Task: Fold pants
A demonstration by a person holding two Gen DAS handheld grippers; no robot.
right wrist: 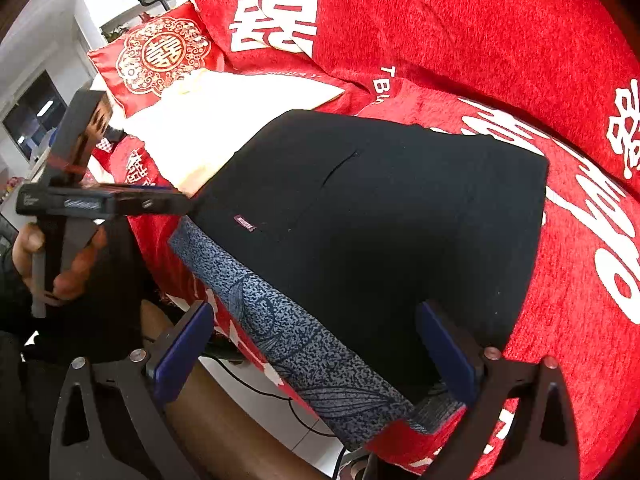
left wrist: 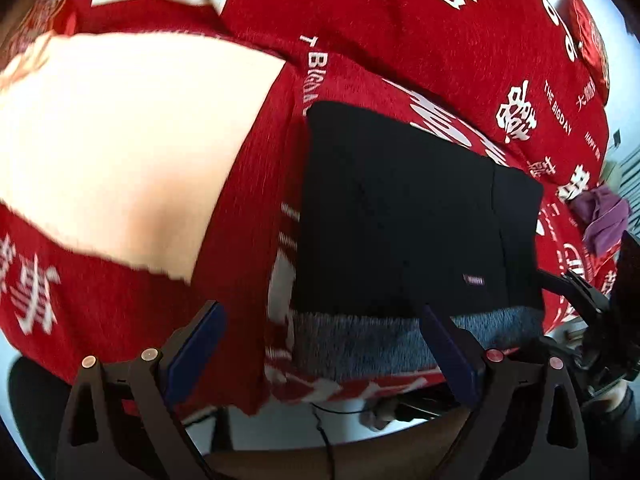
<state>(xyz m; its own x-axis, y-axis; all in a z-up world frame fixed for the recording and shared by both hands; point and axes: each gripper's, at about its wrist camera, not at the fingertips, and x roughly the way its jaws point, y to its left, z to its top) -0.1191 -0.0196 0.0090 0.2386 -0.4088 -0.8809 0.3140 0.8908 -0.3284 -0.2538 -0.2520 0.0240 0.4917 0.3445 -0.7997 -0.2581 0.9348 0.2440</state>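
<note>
The black pants (left wrist: 408, 208) lie folded into a flat rectangle on a red bed cover, their near edge over a blue-grey patterned mat (left wrist: 376, 340). They also show in the right wrist view (right wrist: 384, 216). My left gripper (left wrist: 324, 344) is open and empty, just short of the pants' near left edge. My right gripper (right wrist: 316, 340) is open and empty above the pants' near edge and the mat (right wrist: 288, 320). The left gripper also shows in the right wrist view (right wrist: 120, 200), held at the pants' left side.
The red bed cover (right wrist: 500, 40) with white characters fills most of both views. A white cloth (left wrist: 112, 144) lies left of the pants. A red and gold cushion (right wrist: 152, 56) stands at the back. A purple cloth (left wrist: 604, 220) lies at the bed's right edge. A cable (right wrist: 272, 392) runs on the floor below.
</note>
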